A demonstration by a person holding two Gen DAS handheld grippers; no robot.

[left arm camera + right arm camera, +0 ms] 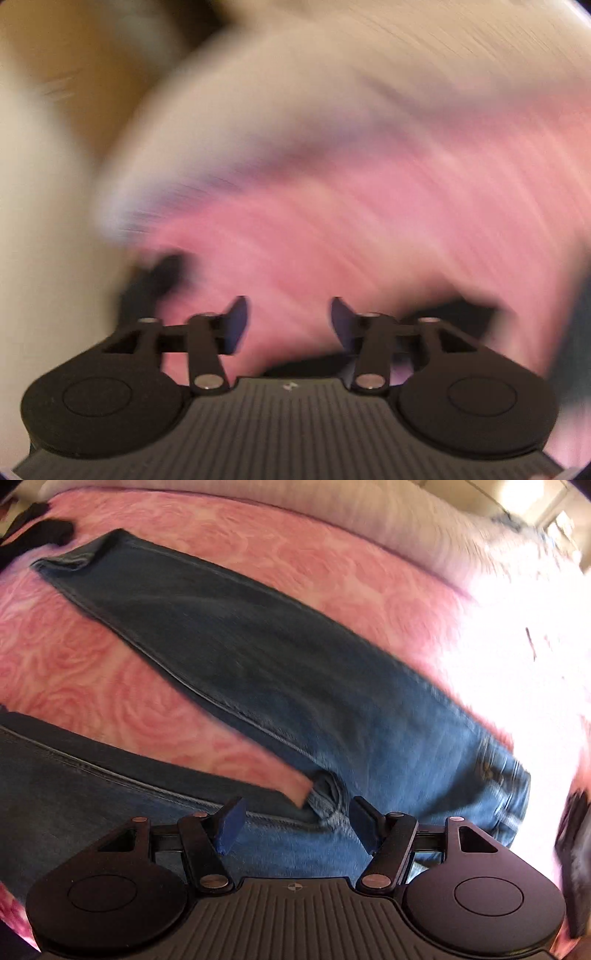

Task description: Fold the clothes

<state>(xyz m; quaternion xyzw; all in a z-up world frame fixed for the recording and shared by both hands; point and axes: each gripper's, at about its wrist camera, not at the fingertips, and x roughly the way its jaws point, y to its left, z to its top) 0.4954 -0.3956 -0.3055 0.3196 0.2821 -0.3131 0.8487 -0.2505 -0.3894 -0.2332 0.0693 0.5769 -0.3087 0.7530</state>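
Jeans [280,672] flat on pink rose-patterned bedspread [332,568]; pale, perhaps wooden, wall [461,55] beyond.

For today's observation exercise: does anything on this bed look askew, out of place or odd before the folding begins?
The blue jeans lie with their legs spread in a V on the pink rose-patterned bedspread, not yet aligned. A dark garment lies bunched at the far corner. Both the right gripper and left gripper are open, holding nothing. The left view is too blurred to judge.

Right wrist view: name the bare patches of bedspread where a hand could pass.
Bare bedspread shows in the wedge between the two legs of the jeans, and in a strip between the far leg and the white bedding. Crowded: the crotch under the right gripper; dark clothes far left.
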